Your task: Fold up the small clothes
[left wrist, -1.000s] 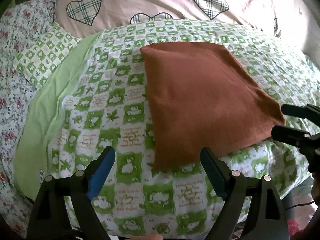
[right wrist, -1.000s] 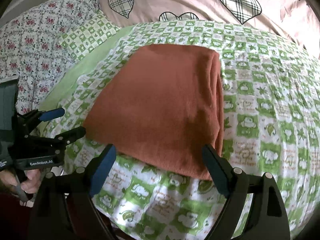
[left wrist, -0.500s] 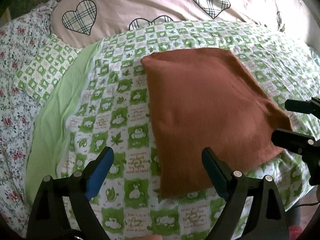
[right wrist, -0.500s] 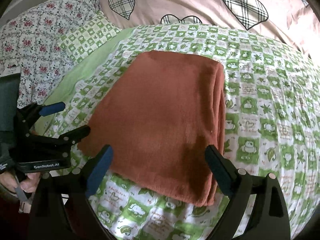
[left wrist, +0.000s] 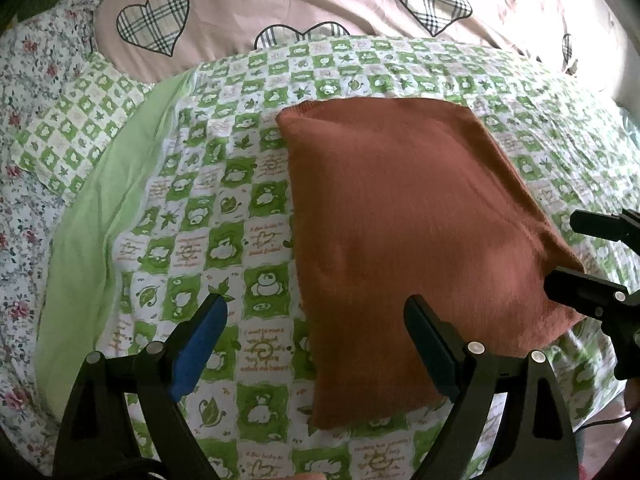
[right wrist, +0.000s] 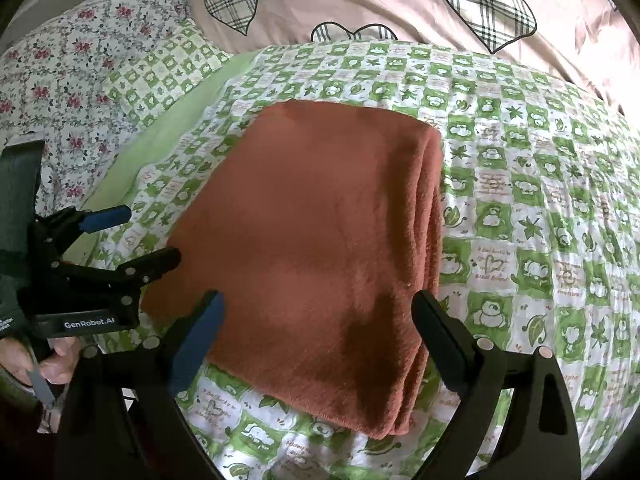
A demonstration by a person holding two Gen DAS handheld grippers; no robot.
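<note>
here, a rust-brown fleecy garment folded into a thick rectangle (left wrist: 404,248) lies flat on a green-and-white checked quilt printed with frogs and leaves (left wrist: 224,216), its stacked fold edges visible along the right side in the right wrist view (right wrist: 430,240). the left gripper (left wrist: 316,344) hovers with its two fingers spread wide apart, gripping nothing; its blue-padded left finger (left wrist: 198,350) is above the bare quilt, just left of the garment, while its right finger overlaps the garment's near left part. the right gripper (right wrist: 320,344) likewise has its fingers well apart and empty, straddling the garment's near right portion, with its right finger (right wrist: 438,338) just beside the folded edge. each gripper appears at the side of the other's view: the right one at the garment's near right corner (left wrist: 592,272), the left one at its near left edge (right wrist: 108,256), held by a hand (right wrist: 48,364). at the far side lie a pale pink cover with plaid hearts (left wrist: 280,4) and, to the left, a floral sheet with small red flowers (right wrist: 60,72).
</note>
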